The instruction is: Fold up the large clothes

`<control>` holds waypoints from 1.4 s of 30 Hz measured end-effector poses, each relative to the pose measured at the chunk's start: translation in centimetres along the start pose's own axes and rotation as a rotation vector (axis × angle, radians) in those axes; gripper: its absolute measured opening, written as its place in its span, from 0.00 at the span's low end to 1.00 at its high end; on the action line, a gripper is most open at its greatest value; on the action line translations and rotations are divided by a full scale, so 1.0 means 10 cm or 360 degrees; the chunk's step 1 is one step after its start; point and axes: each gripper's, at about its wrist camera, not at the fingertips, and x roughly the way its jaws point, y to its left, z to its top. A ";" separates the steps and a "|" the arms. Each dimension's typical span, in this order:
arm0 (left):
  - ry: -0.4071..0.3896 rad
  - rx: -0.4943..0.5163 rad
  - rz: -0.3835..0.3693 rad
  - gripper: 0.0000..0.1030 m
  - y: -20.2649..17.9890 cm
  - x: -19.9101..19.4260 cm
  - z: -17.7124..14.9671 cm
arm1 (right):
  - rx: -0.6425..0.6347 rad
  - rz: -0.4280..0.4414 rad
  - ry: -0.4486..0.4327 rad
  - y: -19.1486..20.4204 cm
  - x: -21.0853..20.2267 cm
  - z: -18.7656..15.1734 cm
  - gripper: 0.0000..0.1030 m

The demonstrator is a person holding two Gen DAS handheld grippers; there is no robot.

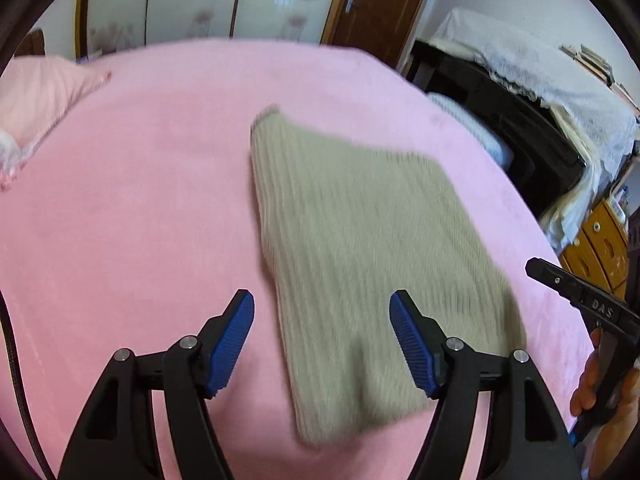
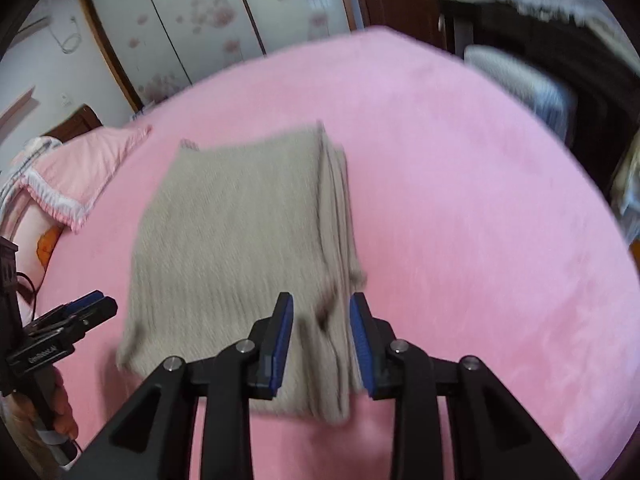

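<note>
A pink bed is filling both views, and a folded beige knitted sweater is lying flat on it, toward the near edge, with its stacked folded edges showing on the right in the right wrist view. A pink pillow with a white frilled border is resting at the bed's far left. The left gripper is hovering over the sweater's near end with its blue-padded fingers spread wide, nothing between them touching. The right gripper is hovering over the sweater's folded edge, its fingers standing narrowly apart and not pinching the knit. White letters reading "DAS" are showing on the right gripper's black body in the left wrist view.
</note>
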 end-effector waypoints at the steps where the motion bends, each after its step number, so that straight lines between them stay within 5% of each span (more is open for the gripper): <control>1: -0.0011 0.0008 0.0024 0.67 -0.02 0.04 0.08 | -0.0018 0.0006 -0.0038 0.05 0.01 0.09 0.33; 6: 0.0002 0.0013 0.0061 0.48 -0.13 0.53 0.55 | -0.0149 0.0030 -0.0098 0.40 0.47 0.53 0.33; 8: 0.0041 -0.0014 0.0103 0.47 -0.13 0.75 0.68 | -0.0192 -0.0013 -0.0049 0.51 0.78 0.67 0.33; 11: 0.0089 -0.0005 0.0161 0.49 -0.02 0.98 0.72 | -0.0215 -0.0165 0.0052 0.48 1.20 0.79 0.33; 13: 0.0113 0.0038 0.0141 0.53 0.05 1.10 0.69 | -0.0262 -0.0275 0.0138 0.32 1.44 0.76 0.21; 15: 0.0108 0.0080 0.0167 0.67 0.05 1.13 0.66 | -0.0266 -0.0245 0.0142 0.22 1.47 0.72 0.19; 18: 0.0100 0.0037 0.0201 0.80 0.13 1.14 0.67 | -0.0311 -0.0264 0.0128 0.26 1.38 0.70 0.20; 24: 0.0145 -0.0173 0.0098 0.81 0.32 0.90 0.67 | -0.0271 -0.0184 0.0162 0.30 0.91 0.65 0.23; 27: 0.0091 -0.0124 0.0158 0.84 0.26 0.61 0.65 | -0.0238 -0.0016 0.0117 0.25 0.50 0.61 0.28; 29: 0.0026 -0.0053 0.0162 0.85 0.21 0.37 0.60 | -0.0217 0.0039 0.0105 0.24 0.26 0.58 0.45; 31: -0.0038 0.0025 0.0162 0.93 0.19 0.08 0.53 | -0.0194 0.0077 0.0079 0.21 0.06 0.53 0.51; 32: -0.0060 0.0053 0.0170 0.99 0.15 -0.04 0.51 | -0.0172 0.0095 0.0069 0.18 -0.07 0.51 0.51; 38: -0.0088 0.0039 0.0119 0.99 0.08 -0.58 0.38 | -0.0071 0.0235 0.0118 0.06 -0.39 0.46 0.54; 42: -0.0071 -0.0017 0.0055 0.99 0.10 -0.70 0.30 | -0.0078 0.0264 0.0020 -0.02 -0.54 0.35 0.55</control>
